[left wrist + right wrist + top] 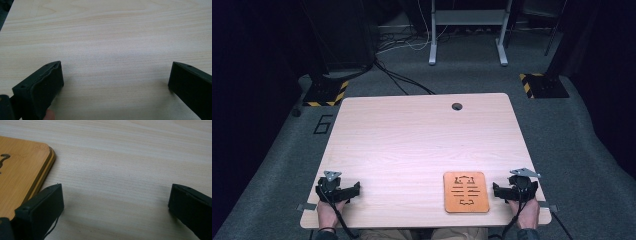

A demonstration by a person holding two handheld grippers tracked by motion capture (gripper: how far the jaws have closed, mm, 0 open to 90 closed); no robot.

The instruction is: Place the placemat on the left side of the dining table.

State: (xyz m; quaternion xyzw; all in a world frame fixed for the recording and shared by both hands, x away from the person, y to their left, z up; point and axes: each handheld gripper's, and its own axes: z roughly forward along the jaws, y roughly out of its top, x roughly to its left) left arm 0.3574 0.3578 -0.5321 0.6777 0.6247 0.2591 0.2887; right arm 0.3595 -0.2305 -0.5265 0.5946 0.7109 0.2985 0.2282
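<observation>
An orange-brown wooden board [466,192] with cut-out slots lies flat near the table's front edge, right of centre. My right gripper [512,191] rests on the table just right of the board, open, with nothing between its jaws. In the right gripper view the board's rounded corner [22,167] sits beside the left jaw, and the gripper [116,202] frames bare wood. My left gripper [343,191] rests near the front left corner, open and empty; in its own view the left gripper [116,82] stands over bare tabletop.
The light wooden table [422,140] has a round cable hole [456,106] near its far edge. Beyond it are grey carpet, floor cables, a white desk frame [467,30] and hazard-striped bases [326,94].
</observation>
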